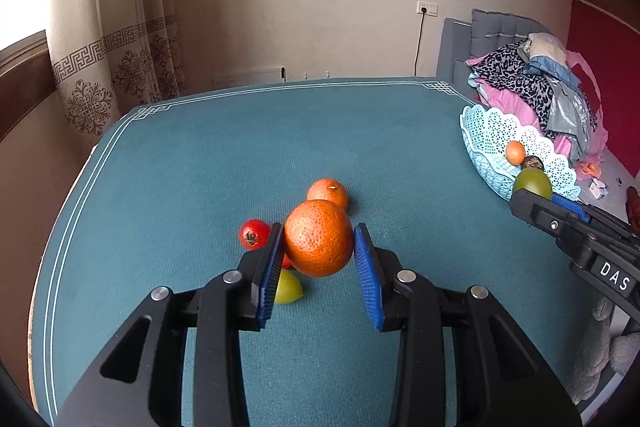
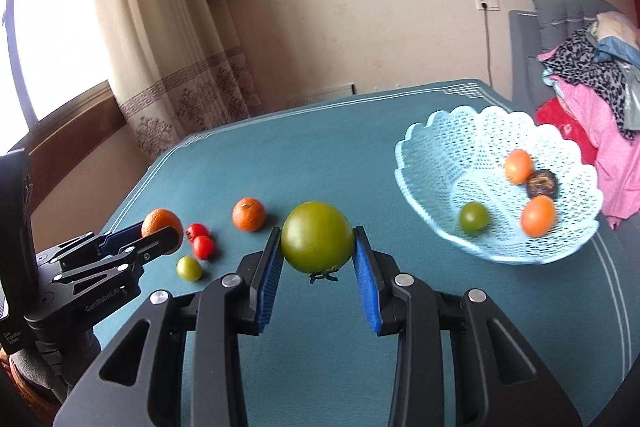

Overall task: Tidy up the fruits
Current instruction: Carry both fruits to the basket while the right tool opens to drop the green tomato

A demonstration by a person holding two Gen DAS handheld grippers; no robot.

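Both grippers clamp fruit: orange, green tomato.

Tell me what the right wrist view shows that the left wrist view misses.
Only the right wrist view shows the basket's whole inside: two orange fruits, a small green one and a dark one, plus both red tomatoes in full. Only the left wrist view shows the orange clamped head-on by the left hand-held gripper. Both show the loose orange and the green tomato held by the right hand-held gripper.

A large orange and a green tomato hang clamped above the teal table.
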